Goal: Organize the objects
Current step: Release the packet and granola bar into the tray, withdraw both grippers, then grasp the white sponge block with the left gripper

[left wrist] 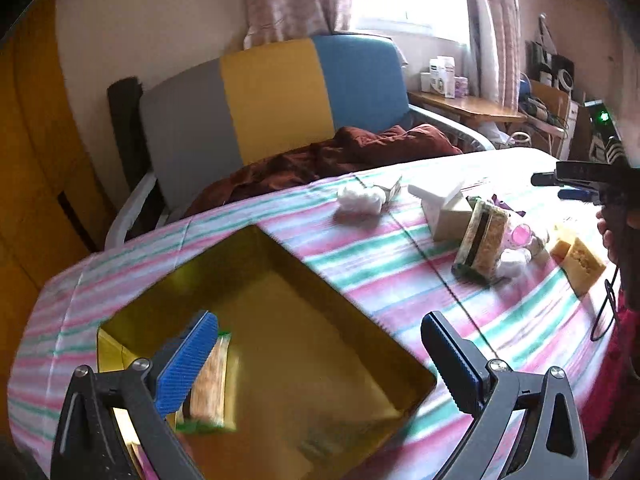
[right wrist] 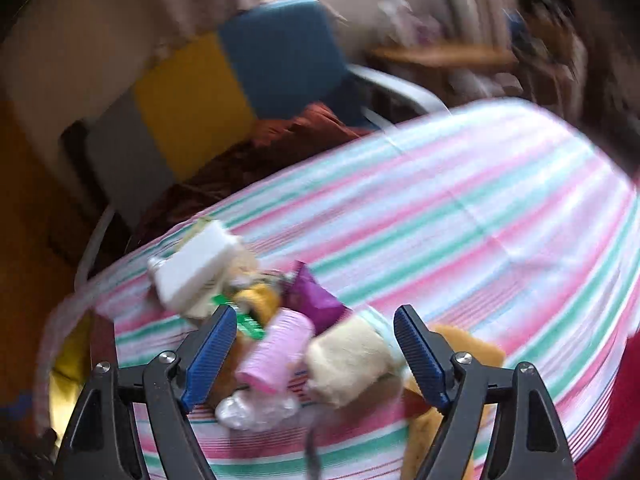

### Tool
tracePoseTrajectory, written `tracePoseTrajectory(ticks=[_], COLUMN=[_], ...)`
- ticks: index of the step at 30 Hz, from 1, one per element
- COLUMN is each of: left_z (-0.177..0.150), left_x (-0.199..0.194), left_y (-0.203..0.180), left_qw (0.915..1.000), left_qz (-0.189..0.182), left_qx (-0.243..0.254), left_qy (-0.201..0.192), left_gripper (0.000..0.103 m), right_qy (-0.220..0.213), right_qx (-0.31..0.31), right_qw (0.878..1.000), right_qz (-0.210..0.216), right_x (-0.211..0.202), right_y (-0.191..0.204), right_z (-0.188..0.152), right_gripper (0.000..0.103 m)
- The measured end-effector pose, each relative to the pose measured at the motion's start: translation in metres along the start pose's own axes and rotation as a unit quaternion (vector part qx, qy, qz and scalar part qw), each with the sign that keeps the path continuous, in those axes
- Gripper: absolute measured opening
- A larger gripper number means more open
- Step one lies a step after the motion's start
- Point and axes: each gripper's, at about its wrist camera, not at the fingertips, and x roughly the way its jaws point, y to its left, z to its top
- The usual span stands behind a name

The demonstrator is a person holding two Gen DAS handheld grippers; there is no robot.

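In the left wrist view my left gripper [left wrist: 320,356] is open above a gold-lined open box [left wrist: 304,344]. A green-and-tan sponge [left wrist: 212,384] lies in the box beside the left finger. Further right on the striped cloth stand another sponge [left wrist: 482,242], a white box [left wrist: 444,208] and cotton balls [left wrist: 360,198]. In the blurred right wrist view my right gripper [right wrist: 316,354] is open over a pile: a pink ridged roller [right wrist: 276,350], a cream sponge [right wrist: 348,362], a purple packet [right wrist: 316,298] and a white box [right wrist: 196,268].
The table carries a pink, green and white striped cloth [left wrist: 380,276]. A grey, yellow and blue chair [left wrist: 276,96] with a brown blanket stands behind it. A yellow sponge [left wrist: 582,262] lies at the right edge. A wooden desk [left wrist: 464,106] stands by the window.
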Motion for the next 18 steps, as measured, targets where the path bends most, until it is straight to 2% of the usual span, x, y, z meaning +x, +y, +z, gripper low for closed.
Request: tracePoseTrajectory(ticks=[3,6,12,18], left_z=[0.019,0.038,0.077,0.109], left_x=[0.013,0.027,0.060,0.104], left_y=[-0.014,-0.033,-0.076,-0.106], left_qw=[0.9998,0.9985,0.9907,0.9839], left_qz=[-0.008,-0.017,-0.049,-0.068], left_qx=[0.021,0.052,0.127,0.165], left_qy=[-0.001,-0.005,-0.008,0.004], left_gripper=[0.102,0.102,0.102,0.102], right_qy=[0.000,0.007,-0.003,-0.016], right_qx=[0.030,0.032,0.027,0.100], right_qw=[1.000,0.999,0.999,0.994], right_qz=[0.005,0.018,0.024,0.038], right_x=[-0.001,0.001,-0.008,-0.013], right_y=[-0.014,-0.013,-0.010,-0.039], right_z=[0.002,0.003,0.001,0.004], right_gripper=[0.082,0.082,0.082,0.082])
